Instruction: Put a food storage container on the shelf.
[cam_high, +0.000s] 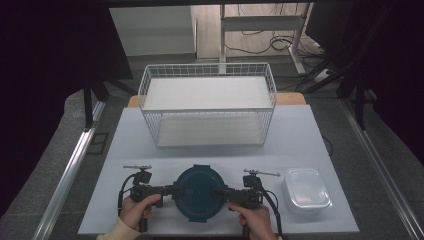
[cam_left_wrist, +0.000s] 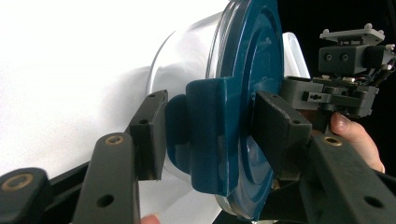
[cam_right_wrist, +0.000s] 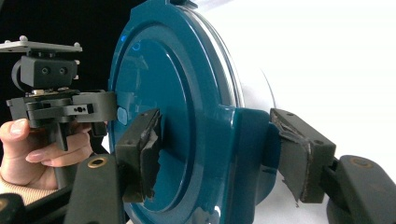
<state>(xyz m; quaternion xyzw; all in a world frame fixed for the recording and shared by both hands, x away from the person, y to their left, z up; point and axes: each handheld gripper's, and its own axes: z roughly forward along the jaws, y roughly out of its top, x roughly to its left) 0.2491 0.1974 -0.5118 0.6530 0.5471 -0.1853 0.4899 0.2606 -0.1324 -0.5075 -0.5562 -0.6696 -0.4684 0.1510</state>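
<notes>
We hold the round container (cam_high: 199, 193) between both claws, left claw (cam_high: 173, 190) and right claw (cam_high: 225, 192) each clamped on opposite lid latches.

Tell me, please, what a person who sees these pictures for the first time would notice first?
Most striking is the round container with a dark blue lid at the near edge of the white table, flanked by the left gripper and the right gripper, whose jaws straddle the lid's side latches. Behind it, at mid-table, stands a white wire basket. A clear, lidded plastic box sits to the right.
</notes>
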